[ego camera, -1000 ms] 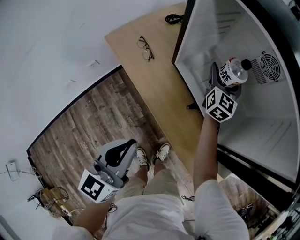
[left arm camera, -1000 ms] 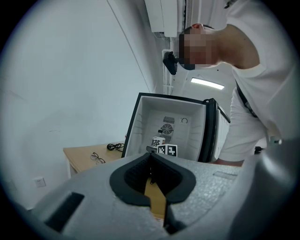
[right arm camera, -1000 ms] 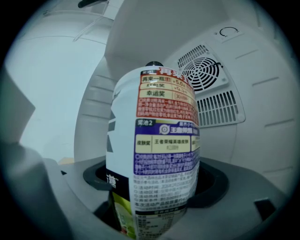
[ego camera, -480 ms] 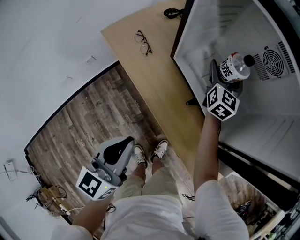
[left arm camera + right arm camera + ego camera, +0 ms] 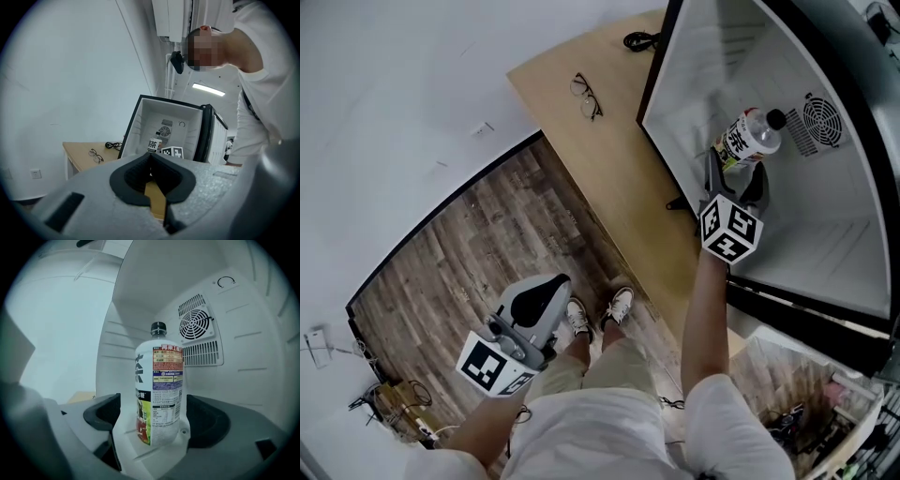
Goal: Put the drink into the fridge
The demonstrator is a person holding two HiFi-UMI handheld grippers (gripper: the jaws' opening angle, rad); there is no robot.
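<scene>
The drink, a clear bottle (image 5: 748, 137) with a black cap and a white printed label, stands upright on the floor of the open white fridge (image 5: 825, 220). My right gripper (image 5: 736, 169) is open, with a jaw on each side of the bottle (image 5: 159, 394) and a gap showing on both sides. My left gripper (image 5: 546, 291) hangs low over the wooden floor, shut and empty. From the left gripper view (image 5: 151, 157), the fridge (image 5: 140, 122) and the bottle (image 5: 153, 144) show in the distance.
A fan grille (image 5: 818, 120) sits on the fridge's back wall behind the bottle. A wooden table (image 5: 609, 169) stands left of the fridge with glasses (image 5: 588, 97) and a black cable (image 5: 637, 40) on it. The person's shoes (image 5: 600, 311) are on the plank floor.
My right gripper has let go of the bottle and its jaws have spread; the bottle now stands free in the fridge. The left gripper has stayed low and shut.
</scene>
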